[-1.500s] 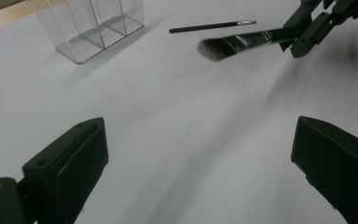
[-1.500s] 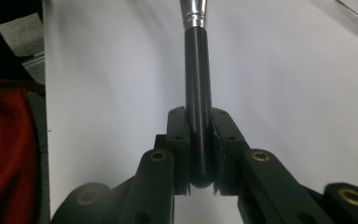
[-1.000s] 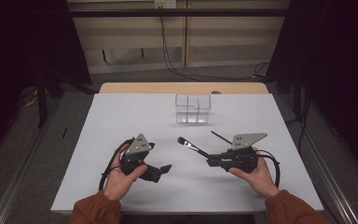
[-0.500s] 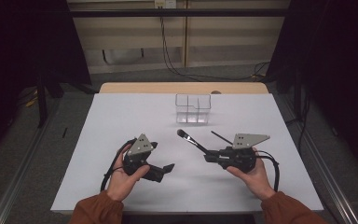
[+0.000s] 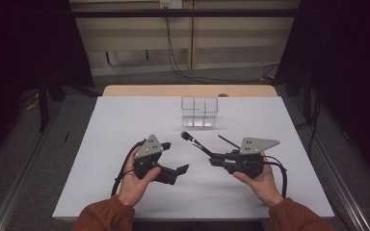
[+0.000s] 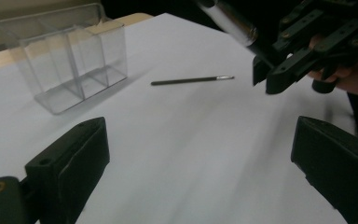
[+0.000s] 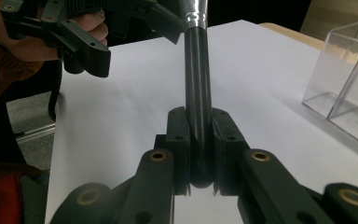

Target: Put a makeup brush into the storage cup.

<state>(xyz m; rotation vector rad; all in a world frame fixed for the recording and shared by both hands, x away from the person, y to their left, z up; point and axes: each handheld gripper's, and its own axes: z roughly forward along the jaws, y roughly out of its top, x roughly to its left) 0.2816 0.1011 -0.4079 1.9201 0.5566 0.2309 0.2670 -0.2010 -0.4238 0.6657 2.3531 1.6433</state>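
Jaws of the left gripper (image 5: 177,171) stand wide apart and empty above the white-covered counter (image 5: 125,120), with bare sheet between them in the left gripper view; ahead of them and off to one side stands the clear plastic divided organiser box (image 6: 70,60), and straight beyond them lies a thin dark pencil-like stick (image 6: 192,80) flat on the sheet, well apart from the box. Further along, the right gripper (image 5: 214,158) has its jaws clenched on the butt end of a black-handled makeup brush with a silver ferrule (image 7: 196,79); the handle runs straight out from between the jaws, so most of its length, ferrule and bristle head included, overhangs the grip. That short hold on a smooth round handle is, I judge, the main risk: a quick swing or a tap of the far end against the box wall could lever the brush round in the jaws or pull it free. The box also looks light, so a brush brought in at a slant might catch its rim and push or tip it instead of dropping into a compartment. Since the open left jaws sit near the brush's far end, the two grippers could also clash if both close in at once.
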